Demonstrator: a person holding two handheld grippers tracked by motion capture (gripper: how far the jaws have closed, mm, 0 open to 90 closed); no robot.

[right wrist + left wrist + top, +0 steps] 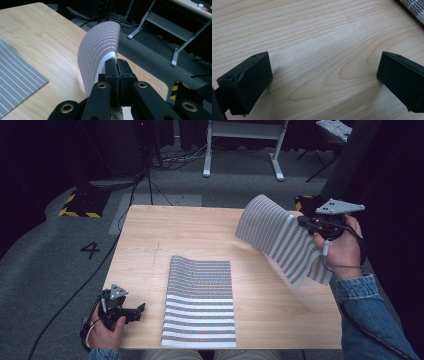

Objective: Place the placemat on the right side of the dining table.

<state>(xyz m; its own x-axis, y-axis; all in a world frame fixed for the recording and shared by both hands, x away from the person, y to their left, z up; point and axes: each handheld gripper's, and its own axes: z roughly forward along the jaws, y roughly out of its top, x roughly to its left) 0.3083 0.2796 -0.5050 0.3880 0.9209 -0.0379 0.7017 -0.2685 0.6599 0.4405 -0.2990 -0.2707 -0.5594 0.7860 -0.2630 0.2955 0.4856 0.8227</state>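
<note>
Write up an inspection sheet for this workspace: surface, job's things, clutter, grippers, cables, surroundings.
Surface: light wooden table, bare around the mats.
Job's things: striped mat lies flat near the front edge; second striped mat is lifted and curled above the right side.
Clutter: nothing seen.
Grippers: left gripper open, low over bare wood at the front left corner; right gripper shut on the lifted mat's edge.
Cables: one trails from the right gripper along the sleeve; floor cables behind the table.
Surroundings: grey carpet, a floor marking "4", white desk frame, hazard-striped base.
</note>
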